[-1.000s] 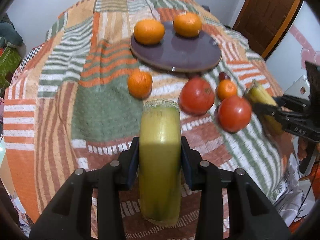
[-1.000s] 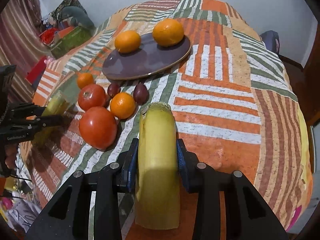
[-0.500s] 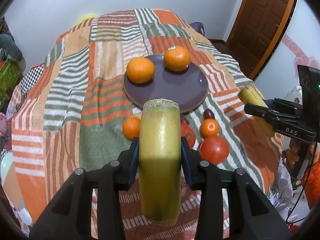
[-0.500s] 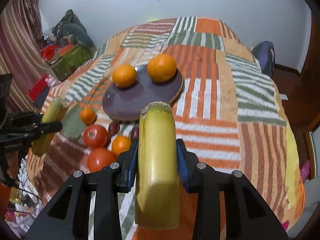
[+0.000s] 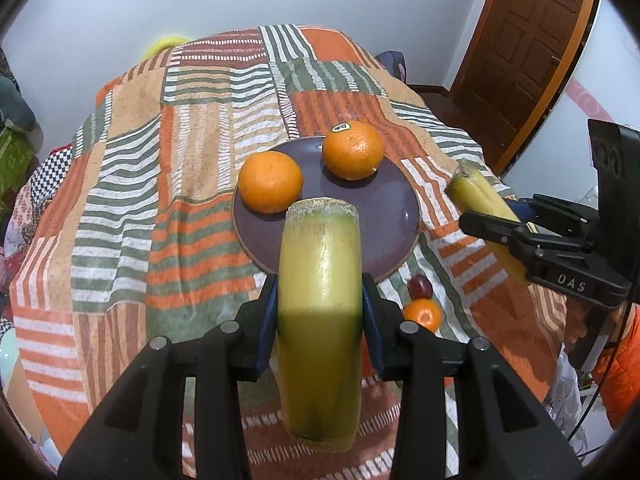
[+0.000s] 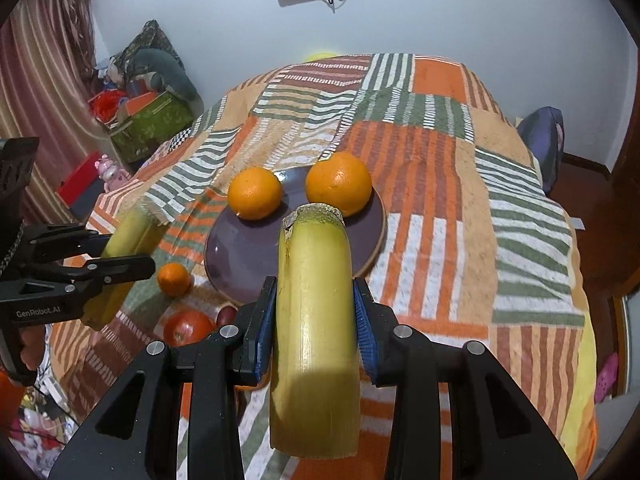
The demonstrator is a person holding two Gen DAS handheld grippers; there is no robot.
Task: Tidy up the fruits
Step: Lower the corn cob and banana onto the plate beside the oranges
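Observation:
My left gripper [image 5: 320, 320] is shut on a greenish-yellow banana piece [image 5: 320, 248], held in the air in front of the purple plate [image 5: 392, 216]. Two large oranges [image 5: 270, 181] [image 5: 352, 150] sit on the plate's far side. My right gripper [image 6: 316, 320] is shut on a paler yellow banana piece [image 6: 316, 264], also above the near rim of the plate [image 6: 236, 256]. Each view shows the other gripper off to the side with its banana [image 5: 480, 196] [image 6: 128, 240]. A mandarin [image 6: 173, 278], a tomato [image 6: 188, 326] and a dark plum [image 5: 420, 285] lie on the cloth near the plate.
A striped patchwork blanket [image 5: 192, 168] covers the rounded surface and drops away at its edges. A wooden door [image 5: 532, 52] stands to the right. Green boxes and soft toys [image 6: 148, 120] are piled to the left, and a dark bag [image 6: 544, 140] lies by the far right edge.
Both grippers have risen and drawn back with their bananas. The plate now sits lower in both views, more wall shows, and the loose fruit on the cloth is mostly hidden behind the fingers.

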